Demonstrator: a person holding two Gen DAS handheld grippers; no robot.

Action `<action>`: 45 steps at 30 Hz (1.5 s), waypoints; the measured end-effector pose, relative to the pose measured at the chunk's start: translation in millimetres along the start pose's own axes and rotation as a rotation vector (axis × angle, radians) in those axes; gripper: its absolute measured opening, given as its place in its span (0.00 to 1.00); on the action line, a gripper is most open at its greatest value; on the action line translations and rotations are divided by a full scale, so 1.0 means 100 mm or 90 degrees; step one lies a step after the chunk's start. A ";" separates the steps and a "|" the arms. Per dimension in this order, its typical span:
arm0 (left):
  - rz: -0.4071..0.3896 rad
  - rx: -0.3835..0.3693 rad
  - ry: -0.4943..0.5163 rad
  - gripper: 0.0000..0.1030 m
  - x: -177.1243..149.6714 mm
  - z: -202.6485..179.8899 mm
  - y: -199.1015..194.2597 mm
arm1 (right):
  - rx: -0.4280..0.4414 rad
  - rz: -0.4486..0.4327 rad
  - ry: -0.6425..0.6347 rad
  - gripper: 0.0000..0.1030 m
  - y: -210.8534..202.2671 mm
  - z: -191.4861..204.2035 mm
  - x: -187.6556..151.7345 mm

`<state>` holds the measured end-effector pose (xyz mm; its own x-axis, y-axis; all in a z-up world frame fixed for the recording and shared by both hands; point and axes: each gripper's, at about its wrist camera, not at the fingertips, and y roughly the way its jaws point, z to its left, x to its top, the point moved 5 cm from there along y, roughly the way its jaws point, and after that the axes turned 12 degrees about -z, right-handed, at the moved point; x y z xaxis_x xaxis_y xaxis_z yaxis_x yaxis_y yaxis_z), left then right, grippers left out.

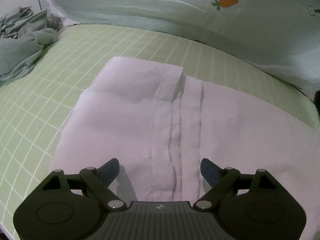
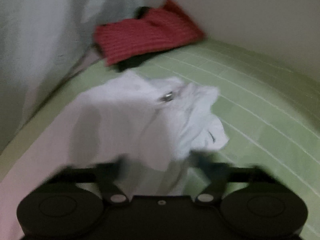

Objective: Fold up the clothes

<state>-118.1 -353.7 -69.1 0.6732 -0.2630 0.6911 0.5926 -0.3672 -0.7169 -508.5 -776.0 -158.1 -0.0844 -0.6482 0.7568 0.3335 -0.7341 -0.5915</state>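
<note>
Your left gripper (image 1: pixel 160 169) hangs just above the near edge of the pale pink garment (image 1: pixel 140 120), its jaws spread wide and holding nothing. Your right gripper (image 2: pixel 158 166) is smeared by motion blur; its jaws look parted with cloth lying between them, but whether they pinch it you cannot tell from this view.

The garment lies flat on the green checked sheet (image 1: pixel 50 76), and its stitched seams (image 1: pixel 176 124) run straight away from you, so its long axis points from your left tool toward the white quilt (image 1: pixel 140 10) at the far side. In the right view the same pale cloth ends in a crumpled, rumpled end (image 2: pixel 196 116), with a small metal fastener (image 2: pixel 167 97) showing.

To fold well, probably smooth that bunched end first, then take both near corners level and carry them along the seam line, so the edges meet squarely.

Farther off sit a grey-green heap (image 1: pixel 22 40) and a folded red garment (image 2: pixel 146 36), both well apart
</note>
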 end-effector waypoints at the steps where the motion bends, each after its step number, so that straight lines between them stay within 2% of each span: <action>1: -0.003 0.002 -0.004 0.86 0.00 0.03 -0.02 | 0.020 0.004 -0.003 0.28 -0.01 0.03 0.00; 3: -0.009 0.005 -0.011 0.86 0.01 0.10 -0.07 | 0.026 -0.006 -0.022 0.22 -0.06 0.09 0.03; 9: -0.040 0.020 -0.022 0.86 0.12 0.43 -0.25 | 0.071 -0.083 -0.103 0.19 -0.46 0.46 0.25; 16: -0.056 0.026 -0.040 0.86 0.30 0.98 -0.33 | 0.126 -0.178 -0.271 0.18 -1.02 1.35 0.25; 19: -0.059 0.021 -0.032 0.86 0.33 1.24 -0.38 | 0.161 -0.201 -0.336 0.18 -1.24 1.82 0.04; 22: -0.061 0.016 -0.023 0.86 0.35 1.51 -0.44 | 0.201 -0.196 -0.371 0.18 -1.43 2.26 -0.31; 25: -0.061 0.012 -0.018 0.86 0.36 1.77 -0.48 | 0.237 -0.154 -0.411 0.19 -1.55 2.65 -0.95; 27: -0.060 0.008 -0.012 0.86 0.36 1.94 -0.48 | 0.225 -0.111 -0.438 0.23 -1.51 2.80 -1.45; 29: -0.061 0.008 0.003 0.86 0.40 2.12 -0.47 | 0.179 -0.050 -0.467 0.26 -1.40 2.85 -1.91; 32: -0.072 0.012 0.012 0.87 0.48 2.37 -0.45 | 0.124 -0.039 -0.516 0.31 -1.40 2.88 -2.28; 34: -0.073 0.005 0.007 0.88 0.53 2.49 -0.41 | 0.126 -0.051 -0.497 0.43 -1.52 2.90 -2.28; 37: -0.069 -0.013 0.017 0.88 0.55 2.50 -0.36 | 0.129 -0.062 -0.435 0.50 -1.71 2.88 -2.23; 39: -0.065 -0.026 0.026 0.88 0.55 2.47 -0.33 | 0.144 -0.092 -0.405 0.63 -1.92 2.83 -2.17; 41: -0.060 -0.040 0.035 0.88 0.55 2.44 -0.30 | 0.147 -0.129 -0.380 0.66 -2.02 2.85 -2.01; 43: -0.056 -0.054 0.044 0.88 0.55 2.41 -0.27 | 0.133 -0.163 -0.367 0.70 -2.08 2.92 -1.86; 45: -0.055 -0.064 0.059 0.88 0.53 2.38 -0.27 | 0.110 -0.185 -0.361 0.83 -2.07 2.92 -1.72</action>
<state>7.2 -145.4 -34.8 0.5752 -0.3061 0.7586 0.5959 -0.4785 -0.6449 -289.1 -453.0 -84.9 0.2985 -0.1858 0.9362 0.5217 -0.7896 -0.3231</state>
